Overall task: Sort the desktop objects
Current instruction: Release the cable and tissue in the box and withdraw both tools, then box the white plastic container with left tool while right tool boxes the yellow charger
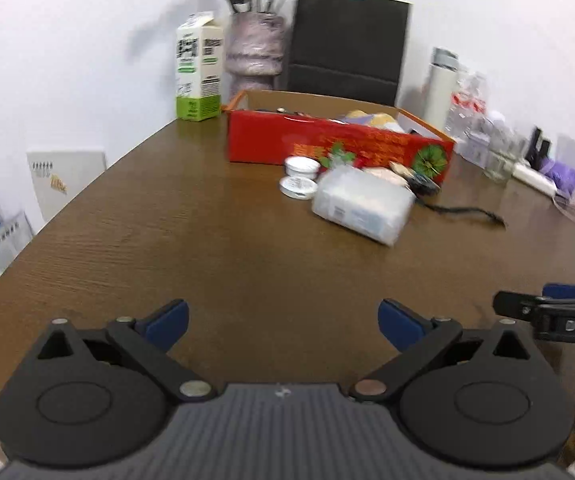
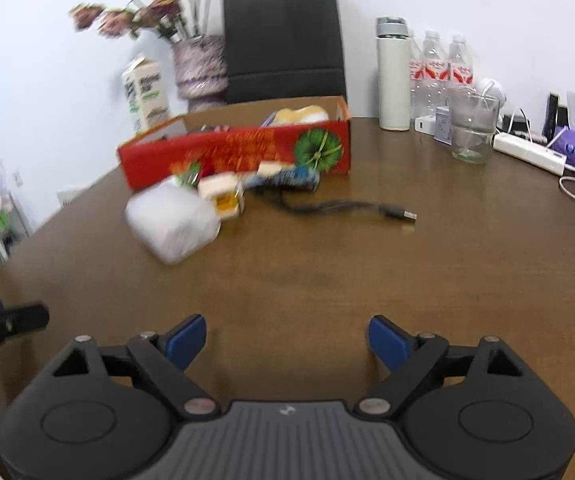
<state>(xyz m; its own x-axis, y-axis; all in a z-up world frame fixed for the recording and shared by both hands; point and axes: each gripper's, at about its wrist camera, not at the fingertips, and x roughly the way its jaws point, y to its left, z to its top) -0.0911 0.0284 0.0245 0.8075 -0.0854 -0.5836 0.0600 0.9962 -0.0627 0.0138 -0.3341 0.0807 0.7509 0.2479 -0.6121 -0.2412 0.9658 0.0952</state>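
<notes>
— What's still out on your table?

— A white plastic-wrapped pack (image 2: 172, 222) lying on its side, nearest you. Behind it, a small yellow-and-white box (image 2: 223, 196), two round white tins (image 1: 298, 176) side by side, and a black USB cable (image 2: 351, 209) trailing right.

— And the red box (image 2: 243, 152)?

— Open-topped, just behind them, already holding a few items.

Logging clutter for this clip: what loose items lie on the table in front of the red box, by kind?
Round white tins: 2
Clear plastic packs: 1
Small cartons: 1
Black USB cables: 1
Blue wrapped items: 1
Total: 6
</notes>
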